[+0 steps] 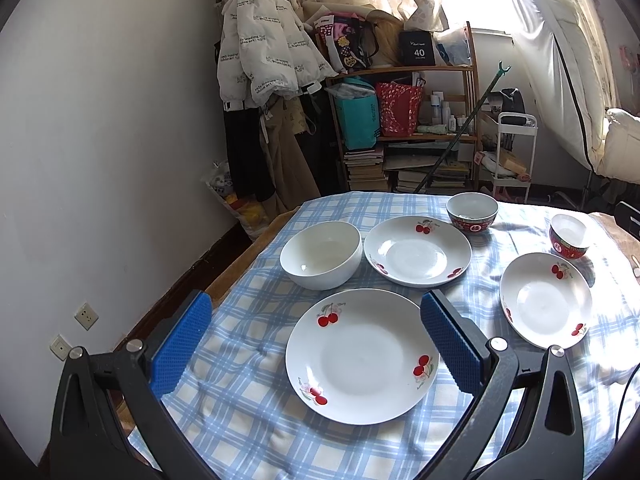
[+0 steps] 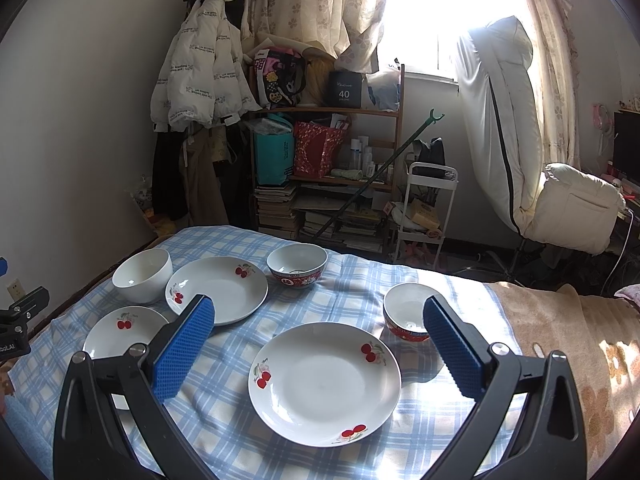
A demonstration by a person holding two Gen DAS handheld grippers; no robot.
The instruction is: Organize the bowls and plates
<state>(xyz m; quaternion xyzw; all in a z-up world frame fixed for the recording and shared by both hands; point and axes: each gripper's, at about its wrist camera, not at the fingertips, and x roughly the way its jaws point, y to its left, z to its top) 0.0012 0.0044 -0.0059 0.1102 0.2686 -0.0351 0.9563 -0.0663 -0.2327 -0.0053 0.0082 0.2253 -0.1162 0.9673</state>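
Three white cherry-print plates lie on a blue checked cloth [image 1: 248, 420]: a near plate [image 1: 362, 356], a far plate [image 1: 418, 250] and a right plate [image 1: 546, 300]. A plain white bowl [image 1: 320, 254] sits to the left of the far plate. Two red-patterned bowls stand behind, one far [image 1: 472, 212] and one at the right [image 1: 570, 236]. My left gripper [image 1: 316, 306] hangs open above the near plate, holding nothing. My right gripper [image 2: 319, 308] is open and empty above the right plate [image 2: 324, 384], with a red bowl [image 2: 408, 316] just beyond its right finger.
A wooden shelf [image 2: 328, 168] with bags and books, a hanging white coat [image 2: 200, 64] and a white cart [image 2: 428, 204] stand beyond the far edge. A brown flowered blanket [image 2: 580, 352] lies right of the cloth. The left gripper's body [image 2: 16, 320] shows at the left edge.
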